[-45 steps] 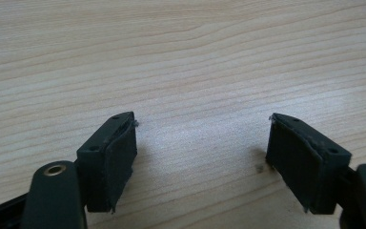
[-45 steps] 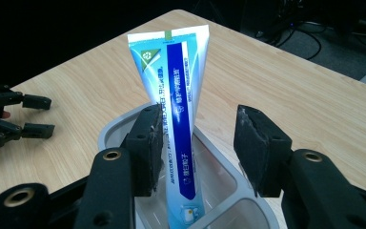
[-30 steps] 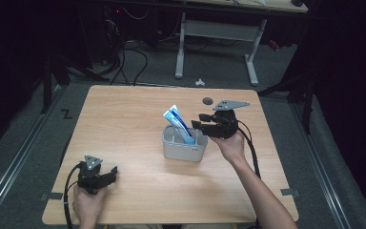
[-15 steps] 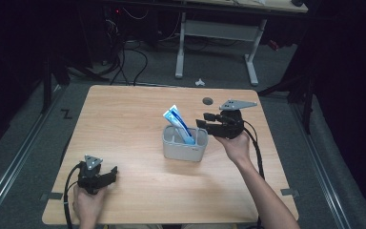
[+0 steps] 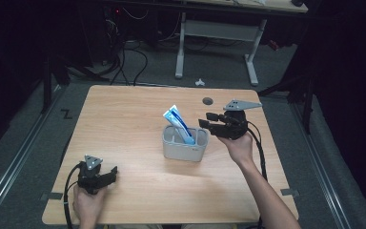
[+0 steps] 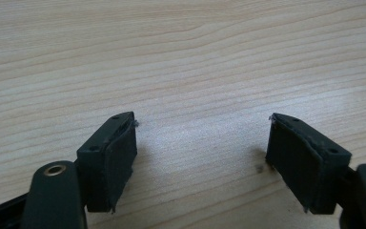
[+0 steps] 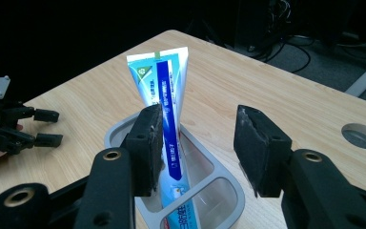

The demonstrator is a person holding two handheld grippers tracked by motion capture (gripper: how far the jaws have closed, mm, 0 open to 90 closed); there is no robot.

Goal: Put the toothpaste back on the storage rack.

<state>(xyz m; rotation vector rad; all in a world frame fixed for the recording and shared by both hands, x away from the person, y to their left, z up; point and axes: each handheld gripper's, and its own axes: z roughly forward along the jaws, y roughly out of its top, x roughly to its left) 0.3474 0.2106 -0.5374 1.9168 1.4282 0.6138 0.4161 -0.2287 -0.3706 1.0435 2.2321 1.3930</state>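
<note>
While the left gripper (image 5: 108, 173) is resting on the table (image 5: 138, 119) with jaws wide and empty, the right gripper (image 5: 208, 119), jaws parted and gripping nothing, is hovering beside the toothpaste tube (image 5: 178, 123) leaning in the grey holder (image 5: 183, 151).

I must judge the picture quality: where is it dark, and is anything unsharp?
High view: table lit, floor around it nearly black. Left gripper view: wood grain evenly bright and sharp. Right gripper view: toothpaste tube sharp, background dark.

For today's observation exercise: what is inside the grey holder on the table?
A blue-and-white toothpaste tube leans in the grey holder, crimped end up. Its lower end is hidden by the wall. A second compartment looks empty.
</note>
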